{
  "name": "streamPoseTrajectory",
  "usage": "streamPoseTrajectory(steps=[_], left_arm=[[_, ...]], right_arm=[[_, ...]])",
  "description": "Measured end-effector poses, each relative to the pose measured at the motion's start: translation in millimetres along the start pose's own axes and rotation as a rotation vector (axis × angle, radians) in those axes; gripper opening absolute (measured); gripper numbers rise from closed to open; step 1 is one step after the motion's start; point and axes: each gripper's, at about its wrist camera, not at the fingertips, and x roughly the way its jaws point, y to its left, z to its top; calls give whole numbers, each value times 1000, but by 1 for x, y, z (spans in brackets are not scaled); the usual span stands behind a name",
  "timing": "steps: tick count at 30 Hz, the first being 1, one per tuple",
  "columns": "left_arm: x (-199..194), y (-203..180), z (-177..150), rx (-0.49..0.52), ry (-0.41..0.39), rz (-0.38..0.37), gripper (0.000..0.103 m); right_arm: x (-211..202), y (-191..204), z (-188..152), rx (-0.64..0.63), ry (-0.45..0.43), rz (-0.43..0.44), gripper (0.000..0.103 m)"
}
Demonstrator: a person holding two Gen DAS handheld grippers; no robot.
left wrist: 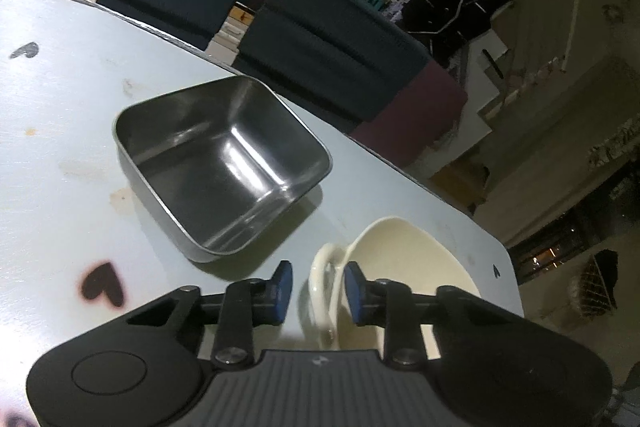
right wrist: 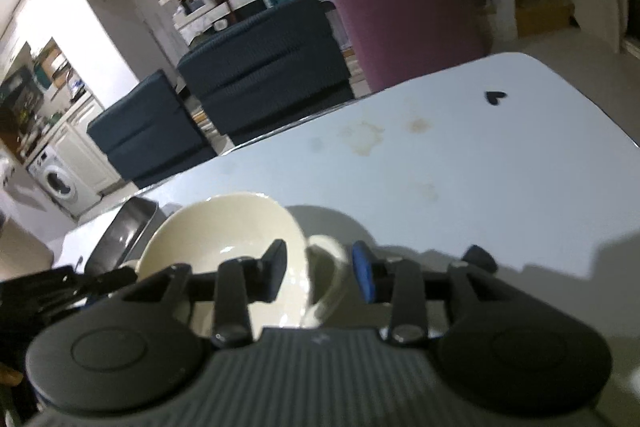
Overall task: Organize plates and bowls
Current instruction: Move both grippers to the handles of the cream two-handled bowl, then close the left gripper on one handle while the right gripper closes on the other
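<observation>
A cream ceramic bowl [left wrist: 404, 259] with loop handles sits on the pale table near its right corner. My left gripper [left wrist: 316, 287] is open, its blue pads either side of the bowl's left handle [left wrist: 324, 267]. A square steel bowl [left wrist: 224, 163] stands empty just beyond, to the left. In the right wrist view the cream bowl [right wrist: 224, 239] lies under my right gripper [right wrist: 320, 275], which is open with its jaws astride the bowl's right handle [right wrist: 332, 259]. The steel bowl [right wrist: 124, 231] shows at the left.
The table [right wrist: 480, 167] stretches ahead with stains and small black heart marks [right wrist: 495, 97]. Dark blue chairs [left wrist: 320, 43] and a maroon seat [right wrist: 408, 23] stand past the far edge. The left gripper's body [right wrist: 48, 291] is at the left.
</observation>
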Motion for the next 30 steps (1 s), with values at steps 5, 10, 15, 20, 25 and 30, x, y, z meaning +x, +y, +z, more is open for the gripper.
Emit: streamPoseTrajectory(steps=[5, 10, 15, 20, 25, 30], left_arm=[[-1, -8, -1, 80, 1, 7, 20], [-7, -4, -7, 110, 35, -19, 18], [-9, -6, -8, 162, 85, -28, 18], [3, -14, 3, 200, 121, -1, 21], [13, -24, 7, 269, 145, 35, 23], [21, -24, 9, 279, 166, 35, 24]], right_arm=[[15, 8, -1, -42, 52, -70, 33], [13, 6, -1, -59, 84, -60, 32], [8, 4, -1, -83, 124, -57, 33], [9, 10, -2, -119, 128, -70, 35], [13, 14, -1, -113, 136, -80, 36], [20, 10, 0, -74, 159, -69, 36]])
